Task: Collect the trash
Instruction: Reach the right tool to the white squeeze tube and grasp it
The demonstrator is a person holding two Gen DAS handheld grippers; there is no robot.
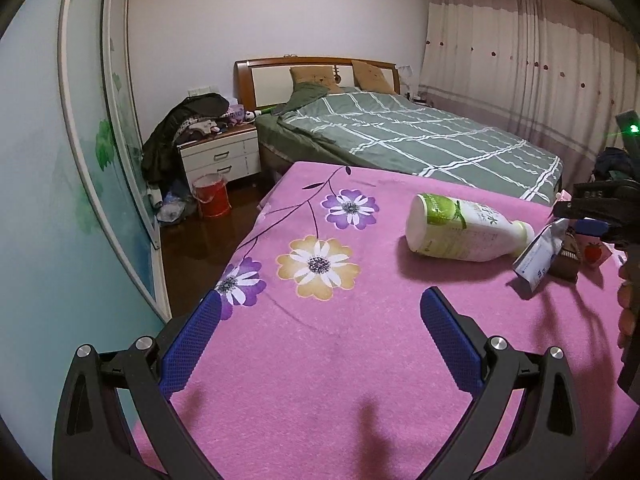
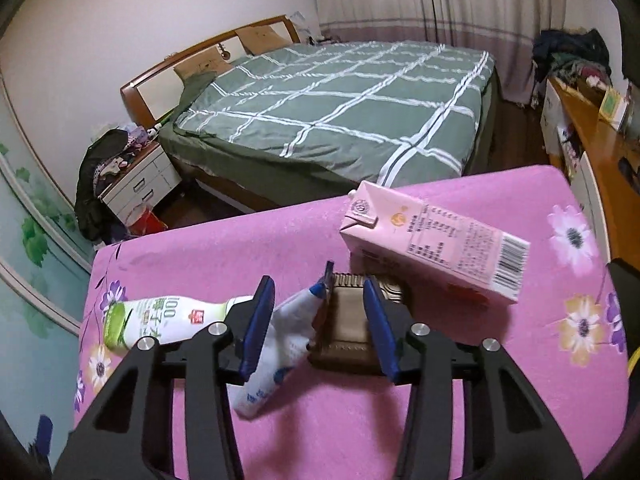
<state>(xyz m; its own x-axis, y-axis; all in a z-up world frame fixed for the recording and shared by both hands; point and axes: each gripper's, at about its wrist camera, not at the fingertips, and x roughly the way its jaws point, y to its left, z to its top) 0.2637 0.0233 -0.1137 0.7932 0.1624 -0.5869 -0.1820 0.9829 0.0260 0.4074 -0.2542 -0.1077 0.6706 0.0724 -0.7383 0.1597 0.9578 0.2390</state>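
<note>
My left gripper (image 1: 320, 296) is open and empty, low over a pink flowered tablecloth (image 1: 320, 360). A white and green plastic bottle (image 1: 468, 228) (image 2: 160, 320) lies on its side on the cloth. Beside it are a crumpled white and blue wrapper (image 1: 538, 256) (image 2: 280, 340), a brown ridged wrapper (image 1: 566, 256) (image 2: 344, 328) and a pink drink carton (image 2: 436, 240) lying flat. My right gripper (image 2: 318, 284) (image 1: 580, 218) straddles both wrappers. Its blue pads (image 2: 260, 320) stand apart on either side of them, and I see no firm pinch.
Beyond the table stands a bed with a green checked cover (image 2: 332, 100). A cluttered white nightstand (image 1: 220, 156) and a red bucket (image 1: 210, 200) are at the left. A wooden desk with clutter (image 2: 588, 128) runs along the right. A person's fingers (image 1: 628, 304) show at the right edge.
</note>
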